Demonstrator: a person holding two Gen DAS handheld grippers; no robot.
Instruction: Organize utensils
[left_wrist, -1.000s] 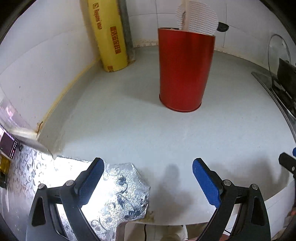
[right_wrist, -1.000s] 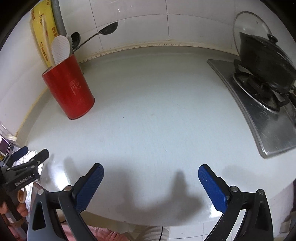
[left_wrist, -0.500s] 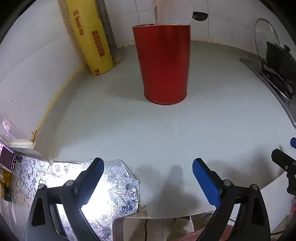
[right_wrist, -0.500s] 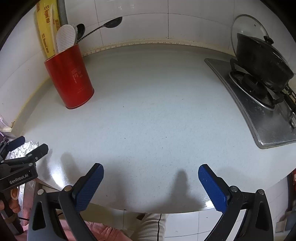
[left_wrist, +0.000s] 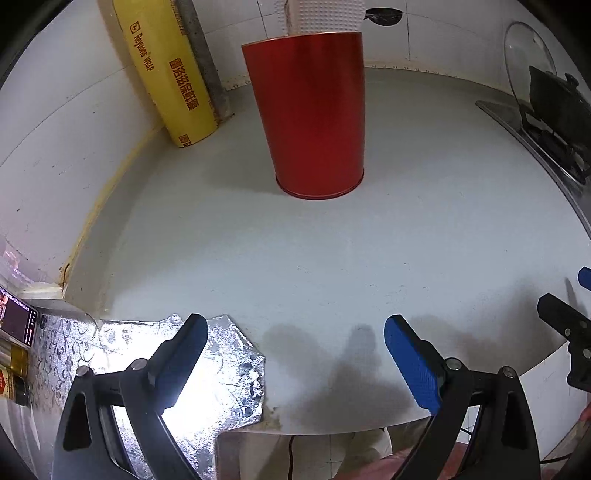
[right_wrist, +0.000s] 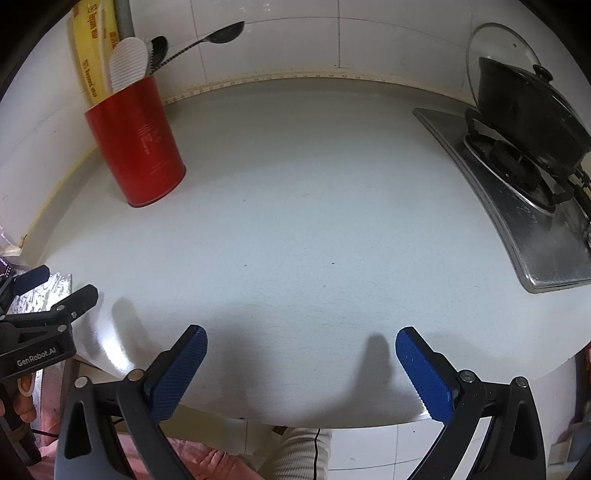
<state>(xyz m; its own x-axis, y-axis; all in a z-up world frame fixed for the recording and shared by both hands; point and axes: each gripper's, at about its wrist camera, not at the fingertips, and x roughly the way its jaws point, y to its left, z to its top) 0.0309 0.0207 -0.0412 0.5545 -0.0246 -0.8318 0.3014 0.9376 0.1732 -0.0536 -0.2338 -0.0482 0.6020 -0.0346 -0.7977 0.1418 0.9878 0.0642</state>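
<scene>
A red cylindrical holder stands upright at the back left of the pale counter. A white textured paddle and two dark long-handled spoons stick out of it. My left gripper hovers open near the counter's front edge, well short of the holder, nothing between its blue pads. My right gripper is also open and empty, over the front edge further right. In the right wrist view the left gripper appears at the left border.
A yellow roll of wrap leans in the back left corner. A gas stove with a black pot and a glass lid fills the right side. Shiny patterned foil covers a lower surface at the front left.
The left gripper's view has rolled and shifted, so the red holder now sits nearer the middle and upright. The right gripper has barely moved. Both stayed open.
</scene>
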